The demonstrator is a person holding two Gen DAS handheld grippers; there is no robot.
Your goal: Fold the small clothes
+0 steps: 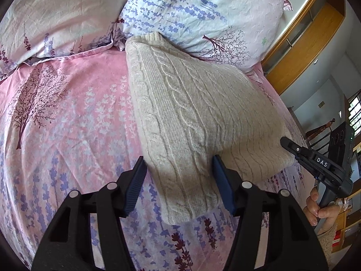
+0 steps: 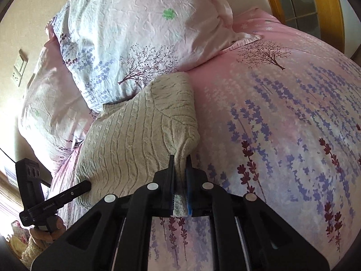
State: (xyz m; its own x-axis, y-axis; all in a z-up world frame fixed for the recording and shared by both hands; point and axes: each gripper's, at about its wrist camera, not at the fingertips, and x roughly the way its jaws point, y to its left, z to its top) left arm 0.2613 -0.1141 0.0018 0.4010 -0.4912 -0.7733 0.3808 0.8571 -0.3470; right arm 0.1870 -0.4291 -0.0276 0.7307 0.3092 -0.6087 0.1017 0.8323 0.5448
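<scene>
A cream cable-knit sweater [image 1: 191, 113] lies folded on the pink floral bedspread [image 1: 67, 124], its far end against a pillow. In the left wrist view my left gripper [image 1: 179, 158] stands open astride the sweater's near corner, blue pads on either side, with no clear pinch. My right gripper [image 1: 284, 140] comes in from the right at the sweater's right edge. In the right wrist view the right gripper [image 2: 180, 157] is shut on a bunched fold of the sweater [image 2: 135, 135], knit showing between the pads. The left gripper [image 2: 88, 183] touches the sweater's left edge there.
Two floral pillows [image 1: 203, 11] [image 1: 56, 15] lie at the head of the bed. A wooden cabinet [image 1: 304, 45] stands to the right beyond the bed edge. A hand [image 1: 315, 207] holds the right gripper's handle. A wall socket [image 2: 19, 67] is at the left.
</scene>
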